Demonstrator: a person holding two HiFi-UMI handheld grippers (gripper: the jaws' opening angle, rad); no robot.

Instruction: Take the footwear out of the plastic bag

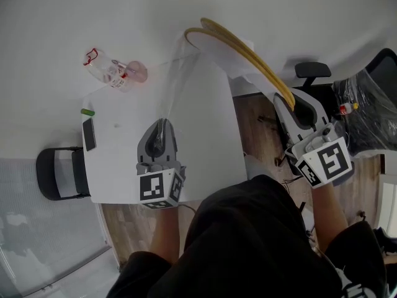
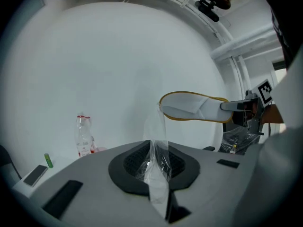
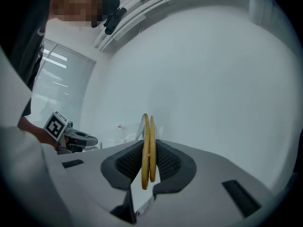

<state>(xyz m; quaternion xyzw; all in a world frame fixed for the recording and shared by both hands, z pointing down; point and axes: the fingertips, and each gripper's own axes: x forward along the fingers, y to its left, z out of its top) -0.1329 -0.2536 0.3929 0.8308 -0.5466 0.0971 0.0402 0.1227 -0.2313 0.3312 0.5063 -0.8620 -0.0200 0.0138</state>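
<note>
Left gripper jaws nearly closed, pinching clear plastic bag above white table. Right gripper clamps yellow-edged slippers, aloft past table's far right corner, toes at bag's far end.

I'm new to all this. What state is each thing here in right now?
Left claw: shut on the plastic bag.
Right claw: shut on the slippers.
Plastic bag: stretched taut from the left claw to the slippers' toes.
Slippers: pressed together as a pair, held in the air, almost wholly outside the bag.
Bottle: standing upright on the table.
Phone: lying flat, screen dark.
</note>
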